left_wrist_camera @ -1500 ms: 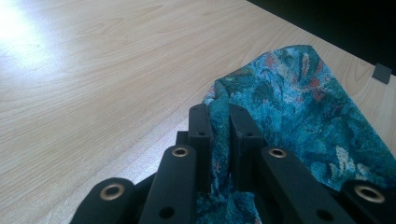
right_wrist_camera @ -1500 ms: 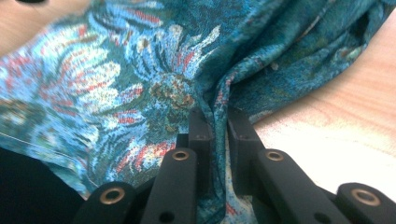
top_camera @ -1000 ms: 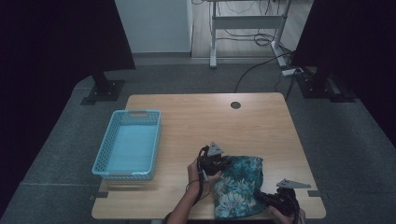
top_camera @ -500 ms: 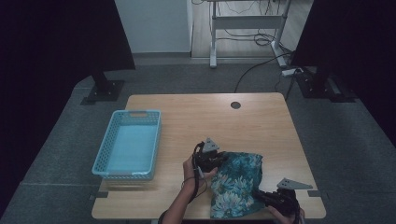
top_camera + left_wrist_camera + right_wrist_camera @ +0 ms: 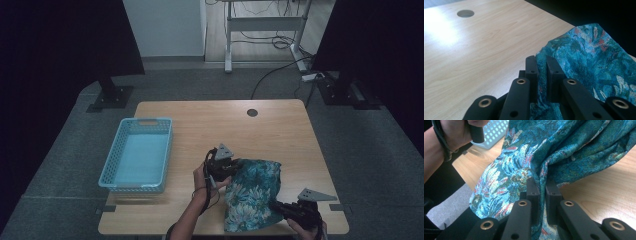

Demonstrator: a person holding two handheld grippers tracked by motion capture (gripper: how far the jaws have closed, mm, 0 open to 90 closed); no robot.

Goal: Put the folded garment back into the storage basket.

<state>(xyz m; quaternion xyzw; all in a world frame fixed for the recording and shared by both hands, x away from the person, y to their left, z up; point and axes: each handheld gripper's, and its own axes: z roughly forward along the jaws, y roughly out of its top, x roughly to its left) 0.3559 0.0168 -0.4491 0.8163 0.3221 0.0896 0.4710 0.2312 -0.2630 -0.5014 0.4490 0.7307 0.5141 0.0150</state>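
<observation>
1. A dim room with a grey floor and dark curtains at both sides surrounds a light wooden table; a round cable hole sits near the table's far edge.
2. A pale blue plastic basket stands on the left part of the table, well apart from the work.
3. A teal cloth with a flowered print is at the near right of the table, stretched between the two grippers and partly raised off the wood.
4. The left gripper is at the cloth's far left corner. In the left gripper view its jaws are pressed together on a fold of the cloth, with the fabric pinched between the pads.
5. The right gripper is at the cloth's near right edge, by the table's near rim. In the right gripper view its jaws are likewise clamped on a bunched edge of the cloth, which drapes above and behind them.
6. The right gripper view also shows the person's left hand at the upper left, with the basket behind it.
</observation>
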